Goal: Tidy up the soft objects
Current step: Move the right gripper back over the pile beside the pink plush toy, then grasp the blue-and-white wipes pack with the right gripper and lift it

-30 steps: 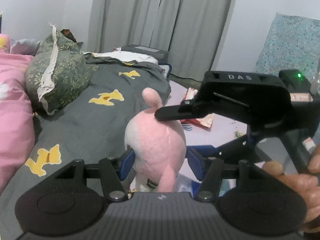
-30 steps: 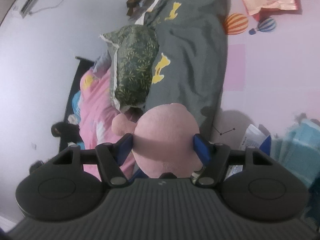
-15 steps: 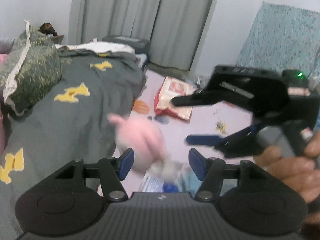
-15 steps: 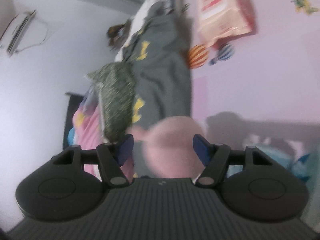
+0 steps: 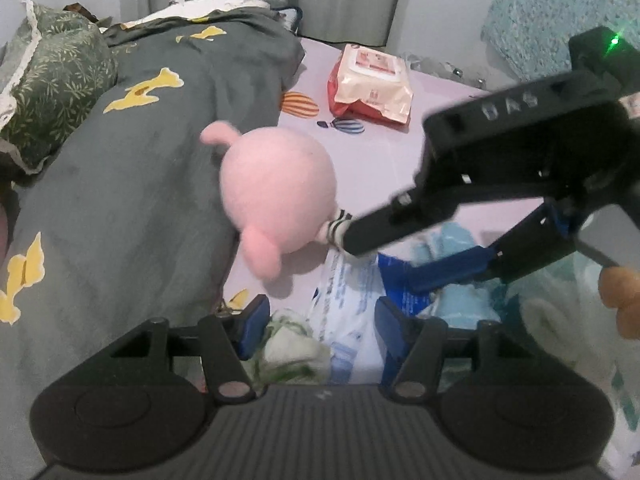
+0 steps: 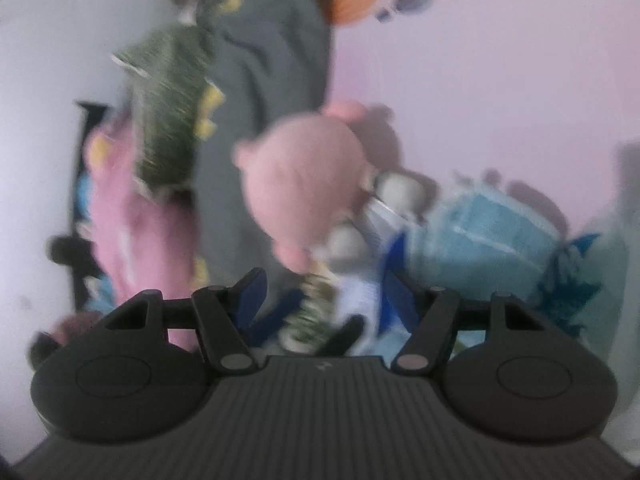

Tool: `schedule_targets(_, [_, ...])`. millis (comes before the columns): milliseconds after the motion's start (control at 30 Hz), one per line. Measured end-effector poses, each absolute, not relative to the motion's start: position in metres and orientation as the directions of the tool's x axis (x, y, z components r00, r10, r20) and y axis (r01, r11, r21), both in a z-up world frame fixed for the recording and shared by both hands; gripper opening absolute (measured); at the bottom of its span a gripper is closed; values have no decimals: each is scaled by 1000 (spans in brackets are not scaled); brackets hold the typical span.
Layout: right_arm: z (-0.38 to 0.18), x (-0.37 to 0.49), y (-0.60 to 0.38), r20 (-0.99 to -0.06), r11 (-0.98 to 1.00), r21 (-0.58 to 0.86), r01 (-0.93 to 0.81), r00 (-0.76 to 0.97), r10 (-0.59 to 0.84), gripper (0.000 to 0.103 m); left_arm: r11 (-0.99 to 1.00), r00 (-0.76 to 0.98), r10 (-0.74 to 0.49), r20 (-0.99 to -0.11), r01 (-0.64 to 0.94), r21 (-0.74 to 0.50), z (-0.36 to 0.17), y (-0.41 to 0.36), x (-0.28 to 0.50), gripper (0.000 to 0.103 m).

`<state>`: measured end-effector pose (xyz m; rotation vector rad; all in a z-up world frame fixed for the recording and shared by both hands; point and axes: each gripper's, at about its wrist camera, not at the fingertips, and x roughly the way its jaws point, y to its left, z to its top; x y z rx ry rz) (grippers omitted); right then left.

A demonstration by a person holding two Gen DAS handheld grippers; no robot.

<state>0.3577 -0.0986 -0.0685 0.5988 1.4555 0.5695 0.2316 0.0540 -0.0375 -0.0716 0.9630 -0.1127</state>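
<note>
A round pink plush toy (image 5: 276, 200) with small ears and a striped limb sits beside the grey blanket's edge, over the lilac floor mat (image 5: 384, 160); neither gripper holds it. My left gripper (image 5: 320, 320) is below it, jaws closing a little with nothing pressed between them. My right gripper (image 5: 380, 262) reaches in from the right, open, its upper black finger ending by the toy's striped limb. In the blurred right wrist view, the pink plush toy (image 6: 304, 176) lies ahead of the right gripper (image 6: 324, 296), clear of its blue pads.
A grey blanket (image 5: 140, 184) with yellow prints covers the left, with a green leafy pillow (image 5: 52, 92) behind. A pink wipes pack (image 5: 368, 80) lies on the mat. A white-and-blue plastic bag (image 5: 352, 292), light blue cloth (image 6: 480, 236) and white-green cloth (image 5: 292, 348) pile up below the grippers. A person's fingers (image 5: 620, 296) show at right.
A second ago both grippers held the pink plush between their pads. It has left both and now sits farther ahead and lower. Both views have tipped down toward the floor.
</note>
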Motion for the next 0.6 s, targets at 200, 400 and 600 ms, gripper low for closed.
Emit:
schedule_targets(200, [-64,356,-102,-786,786,618,-10,6,618,67,990,529,-134,-838,100,-95,-41,56,239,62])
schedule_targets(400, [-68,366,-93,-817,817,576,-18,-34,576,70,988,487,-151,-860,101,-116,-47,54,258,64])
schedule_targets(600, [-63,372,-93,-848,849,528,-35,-72,524,70,981,442,-173,-880,154,-115,-45,50,268,63])
